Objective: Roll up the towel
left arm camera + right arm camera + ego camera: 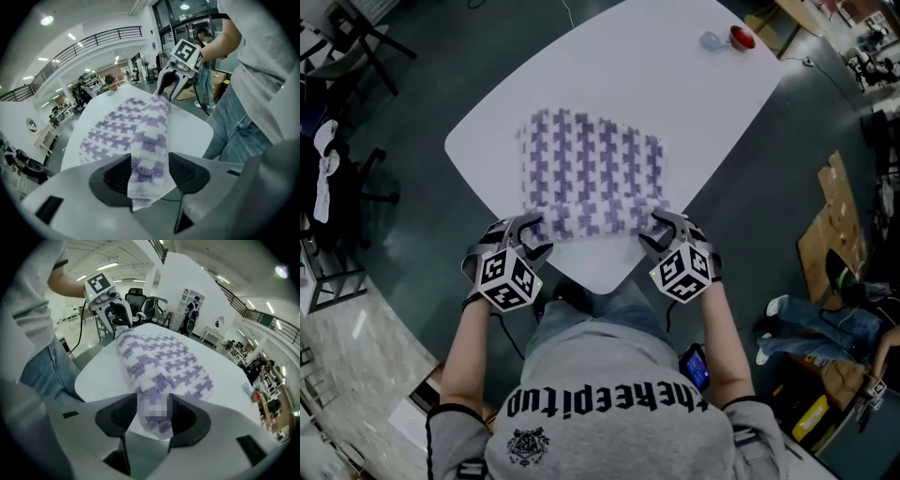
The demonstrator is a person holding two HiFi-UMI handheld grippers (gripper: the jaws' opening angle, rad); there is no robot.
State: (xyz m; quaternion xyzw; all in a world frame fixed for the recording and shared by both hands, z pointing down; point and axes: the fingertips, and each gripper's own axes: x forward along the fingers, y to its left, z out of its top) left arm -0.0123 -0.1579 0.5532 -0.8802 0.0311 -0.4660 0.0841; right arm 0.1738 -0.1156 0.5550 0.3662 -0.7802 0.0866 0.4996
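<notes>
Left tool (528, 228) and right tool (661, 225) each clamp one end of the towel's (595, 169) rolled edge, probably to keep the roll even on the surface (675, 75).

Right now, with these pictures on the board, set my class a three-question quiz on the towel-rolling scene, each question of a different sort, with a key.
1. True or false: the towel is fully rolled up.
2. Between the jaws of the left claw stands: A) nothing, B) the towel's rolled end, C) a cup.
3. What colour is the small object at the far corner of the table?
Key: 1 false, since only the near edge is rolled and the rest lies flat. 2 B. 3 red: the red object.
</notes>
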